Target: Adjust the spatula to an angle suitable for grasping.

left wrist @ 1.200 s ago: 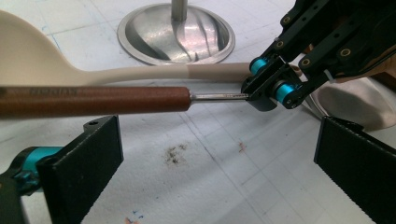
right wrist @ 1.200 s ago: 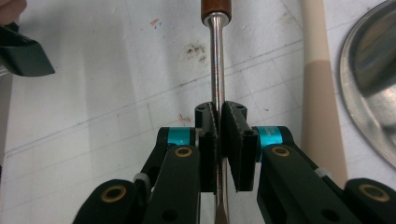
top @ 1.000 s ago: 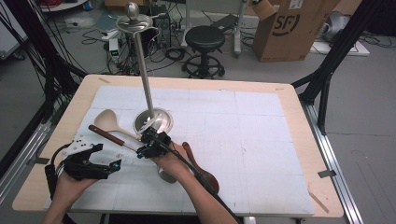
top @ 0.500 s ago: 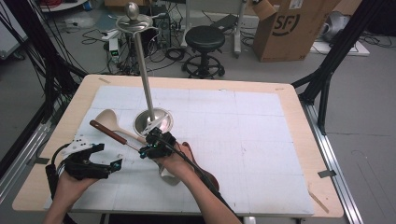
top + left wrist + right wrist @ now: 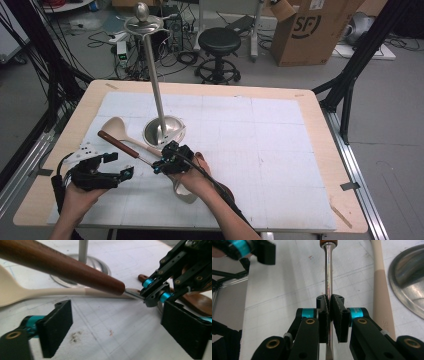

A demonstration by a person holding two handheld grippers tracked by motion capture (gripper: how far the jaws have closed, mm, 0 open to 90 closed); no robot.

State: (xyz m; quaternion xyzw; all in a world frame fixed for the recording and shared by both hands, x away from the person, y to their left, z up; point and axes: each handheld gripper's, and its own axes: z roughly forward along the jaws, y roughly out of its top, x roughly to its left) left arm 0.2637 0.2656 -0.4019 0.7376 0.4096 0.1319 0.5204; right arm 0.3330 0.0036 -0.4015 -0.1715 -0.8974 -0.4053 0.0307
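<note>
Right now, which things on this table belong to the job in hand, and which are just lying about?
In the job:
- utensil with wooden handle and metal shaft, clamped in the right gripper
- left gripper, jaws apart with nothing between them, just been closing a little
- metal stand, probably the hanging place

Lying about:
- cream spoon on the mat
- brown utensil behind the right gripper

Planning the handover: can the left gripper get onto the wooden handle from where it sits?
Probably yes. The left gripper has been closing but remains open with nothing between its jaws, and the wooden handle, whose metal shaft the right gripper holds, hangs just ahead with nothing between.
</note>
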